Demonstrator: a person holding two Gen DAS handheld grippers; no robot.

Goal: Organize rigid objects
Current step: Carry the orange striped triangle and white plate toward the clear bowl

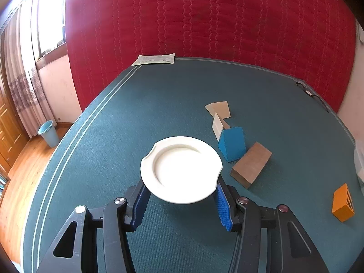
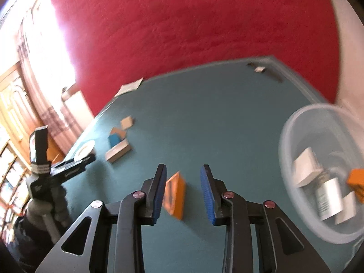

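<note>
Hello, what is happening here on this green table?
A person is tidying rigid objects with two handheld grippers. The left gripper grips a white plate by its rim. The right gripper is open around an orange block on the table. A clear bowl at the right already holds several small items. A blue block and brown blocks lie loose.

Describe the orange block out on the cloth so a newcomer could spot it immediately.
Start at the teal tablecloth and find the white plate. Go right past the blue block and brown block to the orange block. It stands alone, the only orange piece on the cloth.
</note>
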